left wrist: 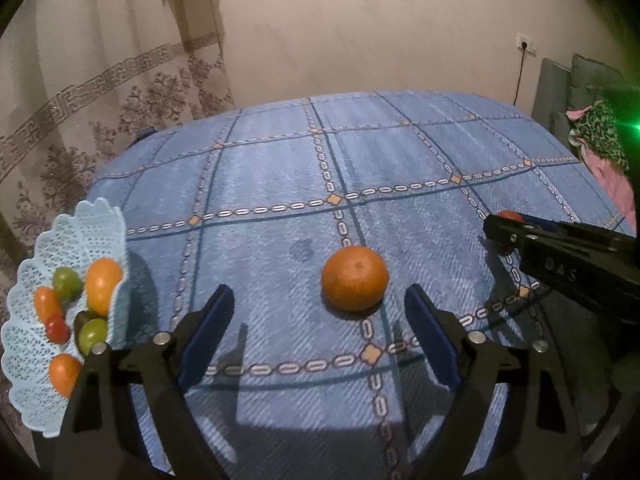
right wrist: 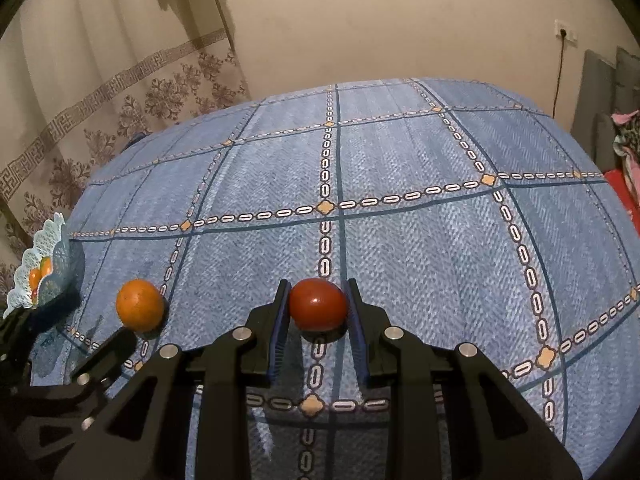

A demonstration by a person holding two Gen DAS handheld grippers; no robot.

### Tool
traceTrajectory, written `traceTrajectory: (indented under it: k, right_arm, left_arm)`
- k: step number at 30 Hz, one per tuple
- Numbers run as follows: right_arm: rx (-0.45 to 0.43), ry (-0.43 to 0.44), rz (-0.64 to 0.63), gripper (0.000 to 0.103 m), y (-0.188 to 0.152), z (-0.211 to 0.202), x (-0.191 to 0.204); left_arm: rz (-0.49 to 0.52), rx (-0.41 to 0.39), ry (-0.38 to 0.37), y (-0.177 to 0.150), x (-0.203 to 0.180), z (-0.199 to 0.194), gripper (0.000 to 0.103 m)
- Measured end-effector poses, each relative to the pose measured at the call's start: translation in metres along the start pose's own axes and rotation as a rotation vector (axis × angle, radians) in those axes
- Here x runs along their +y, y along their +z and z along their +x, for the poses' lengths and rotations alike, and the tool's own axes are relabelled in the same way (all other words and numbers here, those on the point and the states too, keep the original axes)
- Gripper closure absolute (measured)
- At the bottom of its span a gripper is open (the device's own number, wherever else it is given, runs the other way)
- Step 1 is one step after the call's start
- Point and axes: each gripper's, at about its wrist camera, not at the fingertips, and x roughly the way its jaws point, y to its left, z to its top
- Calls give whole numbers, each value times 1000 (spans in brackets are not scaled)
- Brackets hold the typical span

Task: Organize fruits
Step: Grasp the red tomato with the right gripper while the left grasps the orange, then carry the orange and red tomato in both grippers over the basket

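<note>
An orange (left wrist: 355,278) lies on the blue checked tablecloth just ahead of my left gripper (left wrist: 319,295), which is open, with the fruit slightly right of centre beyond its fingertips. At the left table edge a light blue lattice basket (left wrist: 96,216) holds several fruits: orange, green and red ones. My right gripper (right wrist: 318,284) is shut on a red tomato (right wrist: 318,306) that rests on the cloth, its pads touching both sides. In the left wrist view the right gripper (left wrist: 500,232) shows at the right with the tomato (left wrist: 509,215) partly hidden. The orange (right wrist: 140,310) and the basket (right wrist: 56,248) lie to its left.
The tablecloth (right wrist: 400,240) stretches wide and bare behind the fruit. A patterned curtain (left wrist: 80,120) hangs at the left, and a wall with a socket (left wrist: 526,46) stands behind. Cushions and clothes (left wrist: 596,128) sit past the right table edge.
</note>
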Motion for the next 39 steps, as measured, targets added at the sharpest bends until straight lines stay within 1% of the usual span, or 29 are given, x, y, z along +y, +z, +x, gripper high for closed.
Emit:
traceTrajectory:
  k: [6,8,9,12,14,15,16,27,33,39]
  right_arm:
    - [-3,17,-6,76,-2,-2,0]
    - [-3,20,-8,76,-3,-2,1]
    - [-2,23,-8,76,-3,-1,1]
    - [-2,29,-10,76,-4,0,4]
    - [-2,31,-17,76,-5,0,6]
    - [-2,30,-21,76,-6,1,8]
    - [-3,30,-27,76,-7,1,9]
    - [-20,34,-49,76,-9,-1,14]
    - [-25,37,-49,76,-10,-2,12]
    - [-31,44,-51,76,-11,-4,13]
  left_arm:
    - [-28,44,-40,8,0,20,33]
    - [-41,62,-51,8,0,28,41]
    - [-46,69,-59,7,1,31,42]
    - [-39,59,-66,5,-2,33,46]
    - [-29,49,-75,4,-5,33,54]
    - [-25,44,-79,4,-6,32,56]
    - [-22,40,-86,3,-7,32,61]
    - [-52,13,-114,-2,-5,23,63]
    - [-36,-26,-62,-3,-6,15,63]
    - [-28,-48,-20,-2,-4,10,62]
